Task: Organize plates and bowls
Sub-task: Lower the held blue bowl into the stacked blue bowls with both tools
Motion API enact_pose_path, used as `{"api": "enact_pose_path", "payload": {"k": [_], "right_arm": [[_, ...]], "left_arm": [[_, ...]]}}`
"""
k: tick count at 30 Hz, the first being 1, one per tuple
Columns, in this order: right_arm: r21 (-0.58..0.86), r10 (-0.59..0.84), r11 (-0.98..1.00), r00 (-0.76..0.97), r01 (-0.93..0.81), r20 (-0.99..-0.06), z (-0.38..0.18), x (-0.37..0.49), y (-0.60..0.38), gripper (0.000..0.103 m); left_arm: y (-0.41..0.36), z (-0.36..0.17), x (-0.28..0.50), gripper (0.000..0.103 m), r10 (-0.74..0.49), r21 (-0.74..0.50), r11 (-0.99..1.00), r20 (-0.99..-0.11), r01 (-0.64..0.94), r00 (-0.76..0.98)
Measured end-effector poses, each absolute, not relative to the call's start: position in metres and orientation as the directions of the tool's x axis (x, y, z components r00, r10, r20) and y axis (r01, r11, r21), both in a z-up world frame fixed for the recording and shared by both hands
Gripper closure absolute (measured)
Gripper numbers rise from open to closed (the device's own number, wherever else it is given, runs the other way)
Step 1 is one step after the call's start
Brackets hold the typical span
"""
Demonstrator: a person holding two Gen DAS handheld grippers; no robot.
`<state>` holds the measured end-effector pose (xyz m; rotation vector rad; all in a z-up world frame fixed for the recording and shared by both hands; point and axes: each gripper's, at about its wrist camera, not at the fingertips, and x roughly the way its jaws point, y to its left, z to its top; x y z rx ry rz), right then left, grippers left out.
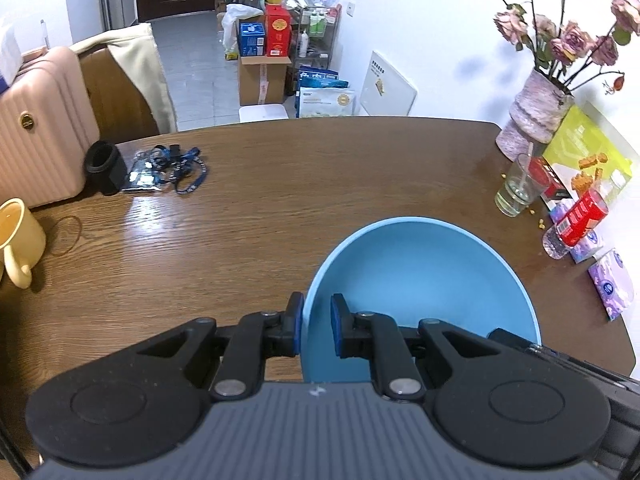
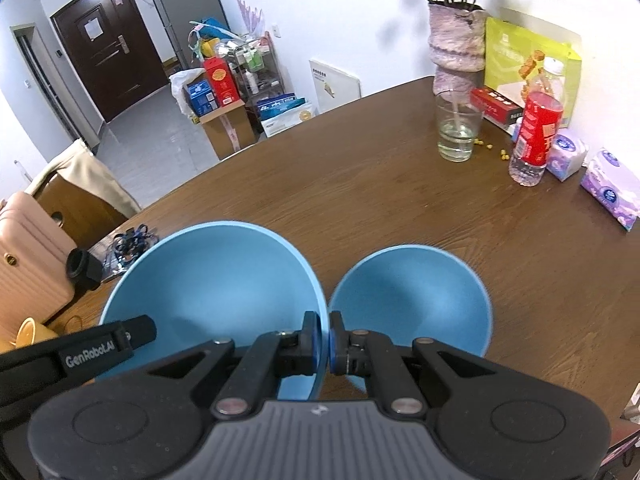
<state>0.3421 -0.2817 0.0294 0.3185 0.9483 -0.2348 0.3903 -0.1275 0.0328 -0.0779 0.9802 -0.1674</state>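
Nearest the lens, the left gripper (image 1: 317, 330) pinches the left rim of a large blue bowl (image 1: 420, 280) above the brown counter (image 1: 280, 184). Opposite, the right gripper (image 2: 325, 338) clamps that bowl's right rim, pads almost together. Just beside it on the right sits a smaller blue bowl (image 2: 416, 300).

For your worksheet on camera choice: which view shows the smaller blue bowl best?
The right wrist view: the smaller bowl shows nearly whole beside the larger bowl. The left wrist view shows only the larger one.
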Motion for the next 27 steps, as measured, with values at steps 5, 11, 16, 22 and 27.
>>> {"api": "enact_pose_path", "payload": {"k": [5, 11, 16, 22, 27], "right_arm": [[0.161, -0.066, 0.925, 0.562, 0.345, -0.825, 0.028, 0.342, -0.305, 0.097], [0.155, -0.078, 0.92, 0.554, 0.361, -0.829, 0.024, 0.341, -0.333, 0.097], [0.148, -0.085, 0.917, 0.545, 0.37, -0.834, 0.017, 0.341, -0.354, 0.097], [0.137, -0.096, 0.915, 0.535, 0.38, -0.839, 0.007, 0.343, -0.378, 0.097], [0.124, -0.107, 0.917, 0.533, 0.379, -0.839, -0.002, 0.345, -0.394, 0.097]], "left_arm": [[-0.151, 0.031, 0.39, 0.088, -0.184, -0.142, 0.983, -0.82, 0.118, 0.542], [-0.178, 0.023, 0.392, 0.088, -0.194, -0.146, 0.981, -0.825, 0.131, 0.53], [-0.198, 0.015, 0.394, 0.088, -0.204, -0.154, 0.978, -0.83, 0.138, 0.519], [-0.221, 0.003, 0.396, 0.088, -0.21, -0.158, 0.977, -0.837, 0.145, 0.505], [-0.236, -0.008, 0.398, 0.088, -0.21, -0.157, 0.977, -0.842, 0.147, 0.497]]}}
